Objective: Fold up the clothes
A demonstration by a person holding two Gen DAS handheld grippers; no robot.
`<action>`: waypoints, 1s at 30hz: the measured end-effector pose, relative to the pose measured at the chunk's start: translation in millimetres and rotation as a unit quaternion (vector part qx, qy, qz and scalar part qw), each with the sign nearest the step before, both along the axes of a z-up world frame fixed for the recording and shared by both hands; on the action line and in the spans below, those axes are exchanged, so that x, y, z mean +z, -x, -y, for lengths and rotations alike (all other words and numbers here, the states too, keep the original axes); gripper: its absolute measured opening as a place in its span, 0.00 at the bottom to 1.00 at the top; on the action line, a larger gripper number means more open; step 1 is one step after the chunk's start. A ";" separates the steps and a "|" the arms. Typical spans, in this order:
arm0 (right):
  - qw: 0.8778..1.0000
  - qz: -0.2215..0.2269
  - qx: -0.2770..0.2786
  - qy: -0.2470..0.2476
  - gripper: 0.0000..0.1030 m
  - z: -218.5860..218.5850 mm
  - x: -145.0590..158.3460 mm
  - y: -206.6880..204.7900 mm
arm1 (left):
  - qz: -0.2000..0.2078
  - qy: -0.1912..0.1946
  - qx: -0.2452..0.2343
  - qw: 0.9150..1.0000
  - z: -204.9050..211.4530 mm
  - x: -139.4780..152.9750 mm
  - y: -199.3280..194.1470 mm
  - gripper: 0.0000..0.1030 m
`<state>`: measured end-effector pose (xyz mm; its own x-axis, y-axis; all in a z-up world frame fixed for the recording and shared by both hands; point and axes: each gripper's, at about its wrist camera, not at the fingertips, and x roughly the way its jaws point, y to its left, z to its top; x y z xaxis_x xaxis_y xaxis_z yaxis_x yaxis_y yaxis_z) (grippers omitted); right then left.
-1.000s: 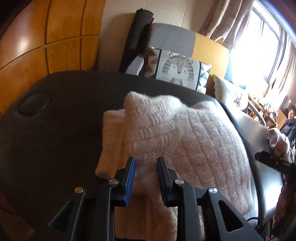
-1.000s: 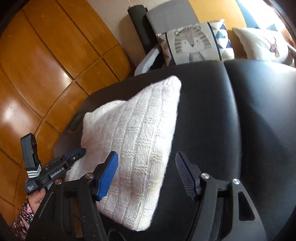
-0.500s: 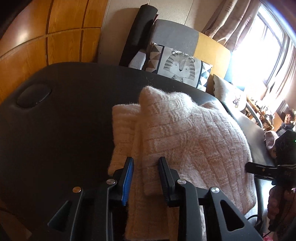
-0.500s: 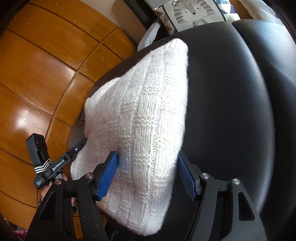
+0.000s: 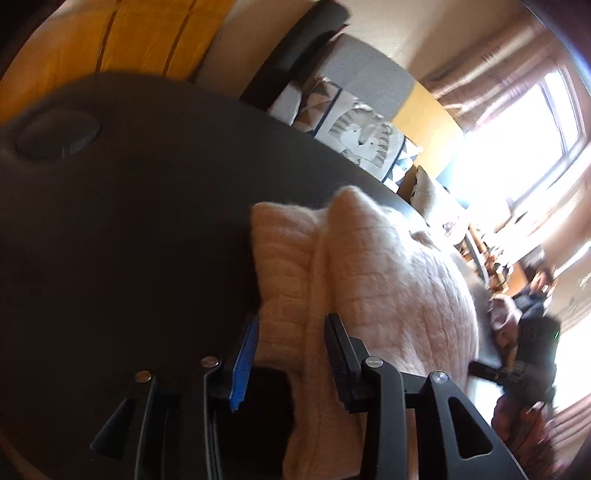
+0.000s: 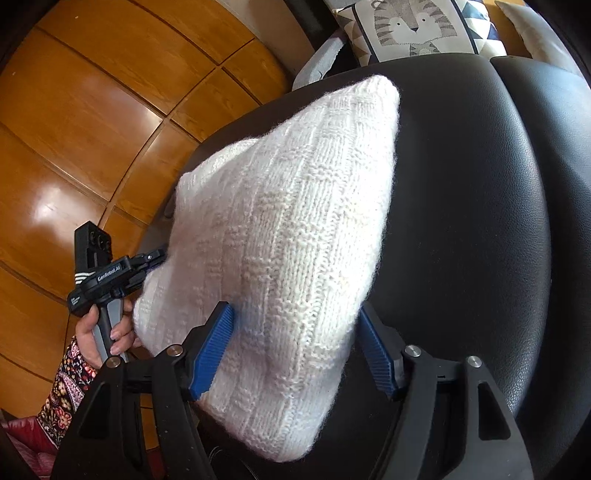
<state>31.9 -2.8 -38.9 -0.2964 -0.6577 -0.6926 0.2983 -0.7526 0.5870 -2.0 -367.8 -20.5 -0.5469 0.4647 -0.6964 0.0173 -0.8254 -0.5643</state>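
A white knit sweater (image 5: 388,277) lies folded into a thick pad on the black padded table (image 5: 147,240). My left gripper (image 5: 291,317) straddles its near left edge. Its jaws are opening, a fold of knit lies loose between them, and the view is blurred. In the right wrist view the sweater (image 6: 295,203) runs away from me across the table (image 6: 461,221). My right gripper (image 6: 295,310) stands wide over the near corner, its jaws easing apart with the knit between the blue pads, not squeezed. A hand holds the left gripper (image 6: 114,273) at the sweater's left edge.
A tiger-print cushion (image 6: 410,26) leans on a chair behind the table. Polished wood floor (image 6: 74,129) lies to the left. A round recess (image 5: 57,134) marks the table's far left end. A bright window (image 5: 517,147) glares at right, where a person (image 5: 539,280) sits.
The left gripper has rolled and slid along the sweater's edge while its jaws spread apart. The right gripper has sunk over the sweater's corner, which now lies between its pads.
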 end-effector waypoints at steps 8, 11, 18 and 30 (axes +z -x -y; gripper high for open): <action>1.000 0.011 0.005 0.002 0.70 1.9 -4.2 0.6 | 0.051 -0.228 -0.013 0.972 30.0 -32.6 27.0 0.49; 1.000 0.009 0.009 -0.003 0.71 4.6 -3.9 0.9 | 0.056 -0.289 -0.007 0.956 38.7 -40.8 27.4 0.51; 1.000 0.008 0.016 -0.013 0.71 4.6 -2.2 2.3 | 0.033 -0.169 -0.052 0.984 27.1 -13.9 27.9 0.53; 0.999 0.019 0.028 -0.016 0.71 7.6 -4.2 3.5 | 0.049 -0.219 -0.078 0.971 21.7 -20.6 43.7 0.58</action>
